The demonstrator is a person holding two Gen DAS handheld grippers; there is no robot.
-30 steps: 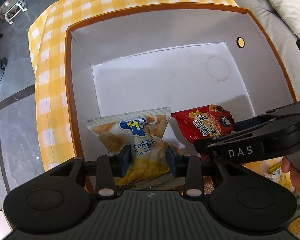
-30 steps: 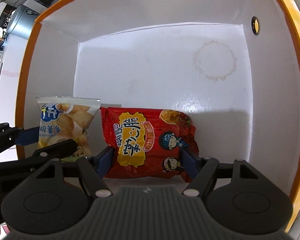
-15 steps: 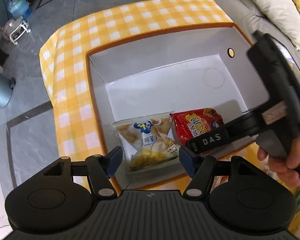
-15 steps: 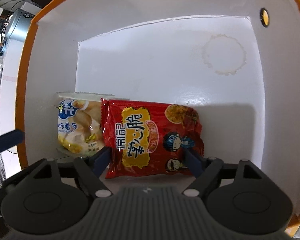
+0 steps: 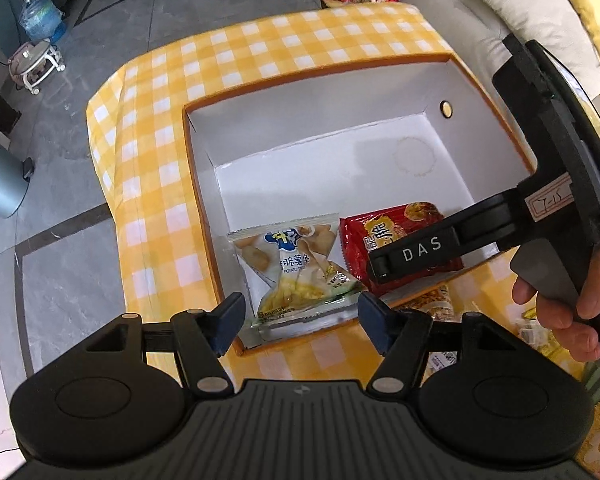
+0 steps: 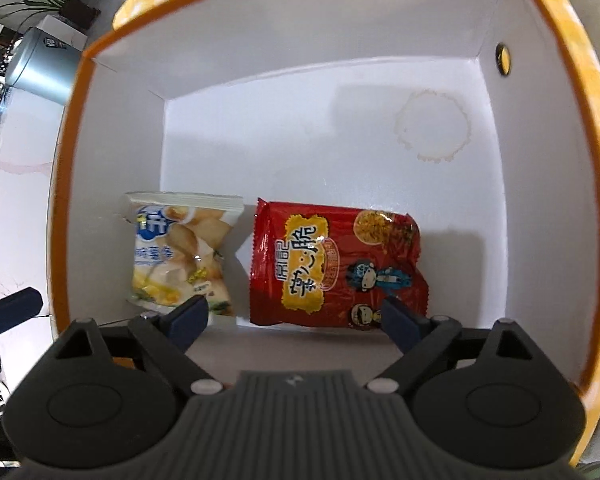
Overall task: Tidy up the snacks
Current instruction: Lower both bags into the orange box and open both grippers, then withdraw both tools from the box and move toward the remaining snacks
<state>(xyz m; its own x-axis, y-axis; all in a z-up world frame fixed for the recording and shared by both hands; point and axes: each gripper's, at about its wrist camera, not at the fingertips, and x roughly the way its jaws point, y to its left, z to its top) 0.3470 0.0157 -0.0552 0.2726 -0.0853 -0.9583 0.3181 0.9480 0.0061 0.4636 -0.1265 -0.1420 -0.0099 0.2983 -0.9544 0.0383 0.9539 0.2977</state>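
Lying side by side in the box (image 6: 112, 184) just ahead of both spread, empty tools, the potato-chip bag (image 6: 180, 252) and red snack bag (image 6: 336, 264) are judged light, soft and crushable. Each is best taken gently by a sealed edge.

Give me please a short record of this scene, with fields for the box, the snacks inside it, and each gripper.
box: orange-rimmed box, white inside, on yellow checked cloth
snack 1: pale potato snack bag, lying at the left near the front wall
snack 2: red snack bag, lying beside it on the right
left gripper: open, above the front rim, holding nothing
right gripper: open, over the red bag, holding nothing
mark: ring stain on the box floor
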